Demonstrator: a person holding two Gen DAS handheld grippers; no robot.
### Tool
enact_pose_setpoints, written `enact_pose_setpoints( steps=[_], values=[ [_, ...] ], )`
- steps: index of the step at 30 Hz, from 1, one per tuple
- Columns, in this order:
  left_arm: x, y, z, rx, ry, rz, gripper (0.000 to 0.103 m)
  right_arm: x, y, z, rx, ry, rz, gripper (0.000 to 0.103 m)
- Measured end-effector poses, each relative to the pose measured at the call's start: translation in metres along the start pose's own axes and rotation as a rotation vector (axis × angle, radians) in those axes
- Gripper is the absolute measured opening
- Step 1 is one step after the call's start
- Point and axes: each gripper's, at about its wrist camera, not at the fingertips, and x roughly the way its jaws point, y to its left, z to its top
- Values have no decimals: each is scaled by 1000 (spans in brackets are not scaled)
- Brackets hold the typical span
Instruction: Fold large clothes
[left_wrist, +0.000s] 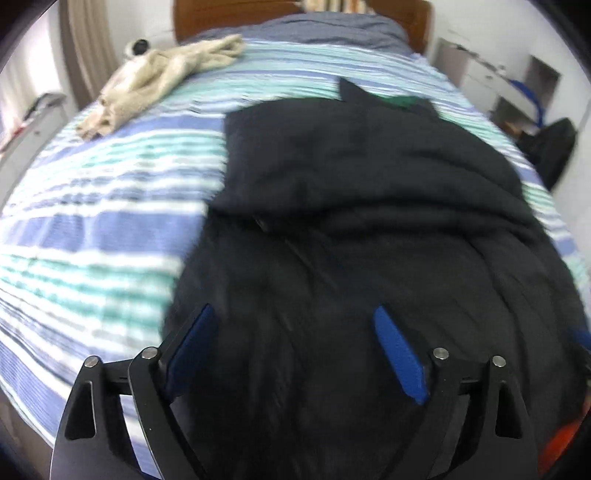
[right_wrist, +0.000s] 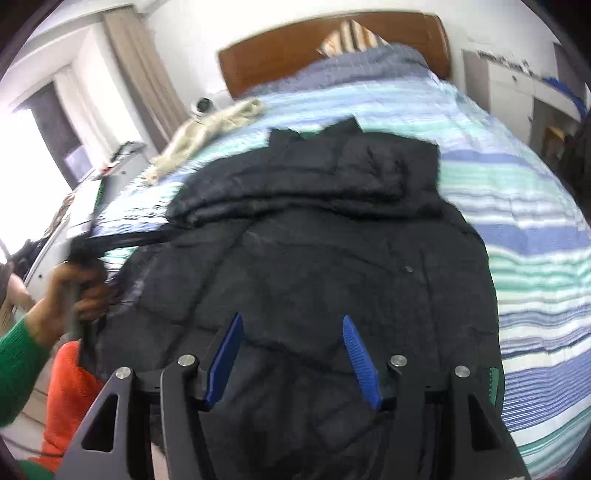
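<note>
A large black puffer jacket (left_wrist: 362, 206) lies spread on the striped bed (left_wrist: 92, 229), collar toward the headboard, with its upper part folded over. My left gripper (left_wrist: 293, 310) hovers open over the jacket's near left part, nothing between its blue pads. In the right wrist view the jacket (right_wrist: 314, 240) fills the middle, and my right gripper (right_wrist: 292, 318) stands open above its lower half, pads apart and empty. A hand in a green sleeve (right_wrist: 22, 354) holds the blurred left gripper at the jacket's left edge.
A beige garment (left_wrist: 159, 81) lies crumpled at the bed's far left, next to a small round device (left_wrist: 138, 46). A grey blanket (left_wrist: 332, 29) and wooden headboard (right_wrist: 295, 44) are at the far end. Orange cloth (right_wrist: 70, 398) sits low on the left. White cabinets (right_wrist: 509, 96) stand to the right.
</note>
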Motion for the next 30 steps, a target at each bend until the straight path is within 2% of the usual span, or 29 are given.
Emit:
enact_pose_setpoints(
  steps=[2, 5, 10, 13, 15, 22, 25, 30],
  values=[
    [-3, -5, -19, 29, 43, -29, 94, 31, -19, -9, 56, 117, -33, 58],
    [-11, -6, -42, 56, 66, -24, 94, 29, -18, -11, 54, 109, -38, 58],
    [-42, 2, -79, 66, 75, -50, 94, -6, -8, -14, -7, 80, -33, 58],
    [-55, -8, -104, 144, 66, 16, 94, 0, -8, -30, -48, 151, -53, 60],
    [-63, -15, -113, 185, 66, 49, 94, 0, -10, -38, -54, 140, -59, 60],
    [-85, -21, -143, 249, 128, 58, 94, -18, -5, -54, -57, 162, -95, 60],
    [-106, -6, -146, 193, 116, 32, 94, -36, -4, -63, -64, 168, -100, 60],
    [-126, 47, -130, -50, 39, -27, 97, -61, -11, -65, 9, 115, -89, 60]
  ],
)
